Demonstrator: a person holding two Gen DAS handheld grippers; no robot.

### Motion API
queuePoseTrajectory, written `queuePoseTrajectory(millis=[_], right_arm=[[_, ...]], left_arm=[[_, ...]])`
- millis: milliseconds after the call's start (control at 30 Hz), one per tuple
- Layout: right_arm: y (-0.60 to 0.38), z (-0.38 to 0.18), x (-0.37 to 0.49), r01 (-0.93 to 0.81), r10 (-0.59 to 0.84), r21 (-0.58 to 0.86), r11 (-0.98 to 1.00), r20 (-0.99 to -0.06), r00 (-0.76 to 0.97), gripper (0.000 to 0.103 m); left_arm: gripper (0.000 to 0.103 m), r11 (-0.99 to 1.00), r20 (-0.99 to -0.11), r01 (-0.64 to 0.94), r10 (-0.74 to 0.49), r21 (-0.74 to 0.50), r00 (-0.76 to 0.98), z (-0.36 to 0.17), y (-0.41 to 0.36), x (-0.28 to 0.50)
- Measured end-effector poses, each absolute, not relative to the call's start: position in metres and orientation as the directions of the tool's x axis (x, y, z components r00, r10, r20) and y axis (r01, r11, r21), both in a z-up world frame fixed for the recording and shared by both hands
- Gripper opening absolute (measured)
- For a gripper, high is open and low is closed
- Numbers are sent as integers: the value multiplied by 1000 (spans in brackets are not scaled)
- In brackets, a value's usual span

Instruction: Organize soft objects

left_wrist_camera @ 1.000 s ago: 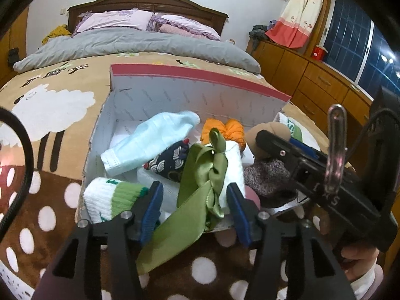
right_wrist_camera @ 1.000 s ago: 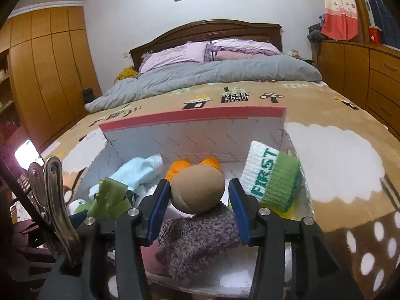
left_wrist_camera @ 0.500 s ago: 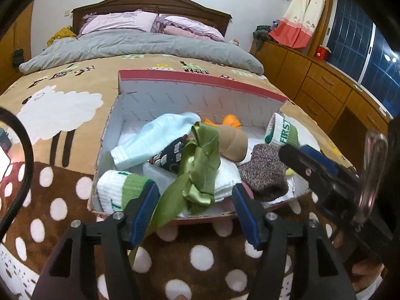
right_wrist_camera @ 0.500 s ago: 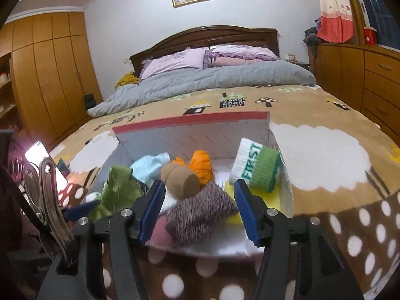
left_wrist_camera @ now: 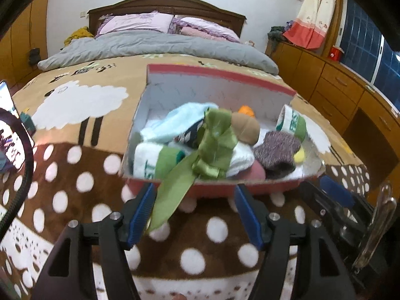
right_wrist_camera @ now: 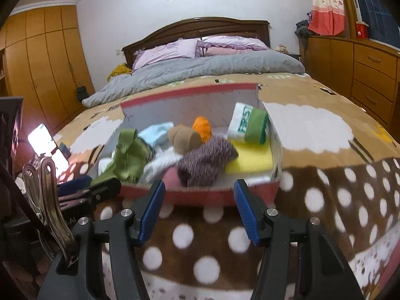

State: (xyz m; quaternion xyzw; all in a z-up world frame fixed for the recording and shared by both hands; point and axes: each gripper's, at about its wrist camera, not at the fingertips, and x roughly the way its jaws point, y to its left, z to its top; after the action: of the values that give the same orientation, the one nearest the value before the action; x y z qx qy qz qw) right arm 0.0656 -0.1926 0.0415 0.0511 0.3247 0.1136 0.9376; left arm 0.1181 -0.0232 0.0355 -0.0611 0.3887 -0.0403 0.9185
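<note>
A red-edged white box (left_wrist_camera: pixel 220 77) (right_wrist_camera: pixel 200 197) sits on the bed, filled with soft things: a green ribbon bow (left_wrist_camera: pixel 215 145) (right_wrist_camera: pixel 127 155) whose tail hangs over the front wall, a light blue sock (left_wrist_camera: pixel 175 125), a tan roll (left_wrist_camera: pixel 245 127) (right_wrist_camera: pixel 185 137), a purple knit sock (left_wrist_camera: pixel 275 150) (right_wrist_camera: pixel 205 162), an orange roll (right_wrist_camera: pixel 202 127), white-and-green socks (left_wrist_camera: pixel 291 122) (right_wrist_camera: pixel 250 125) and a yellow piece (right_wrist_camera: pixel 250 160). My left gripper (left_wrist_camera: pixel 195 215) is open and empty in front of the box. My right gripper (right_wrist_camera: pixel 197 212) is open and empty, also in front of the box.
The box rests on a brown dotted blanket with sheep (left_wrist_camera: pixel 75 105). A grey duvet (right_wrist_camera: pixel 212 67) and pillows lie at the headboard. Wooden drawers (left_wrist_camera: pixel 332 87) stand on the right, wardrobes (right_wrist_camera: pixel 45 62) on the left. A lit phone (right_wrist_camera: pixel 42 140) lies at the bed's left edge.
Both grippers have pulled back from inside the box to the blanket in front of it. The ribbon, tan roll and purple sock stay in the box.
</note>
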Motion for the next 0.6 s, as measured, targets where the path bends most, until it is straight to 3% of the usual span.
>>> queuePoseTrajectory(millis=[600], right_arm=[[-189,9,53,-101,164,133,986,-636,754,59]], left_arm=[[69,996,-758,-3,-62,-84,649,-9,-34,110]])
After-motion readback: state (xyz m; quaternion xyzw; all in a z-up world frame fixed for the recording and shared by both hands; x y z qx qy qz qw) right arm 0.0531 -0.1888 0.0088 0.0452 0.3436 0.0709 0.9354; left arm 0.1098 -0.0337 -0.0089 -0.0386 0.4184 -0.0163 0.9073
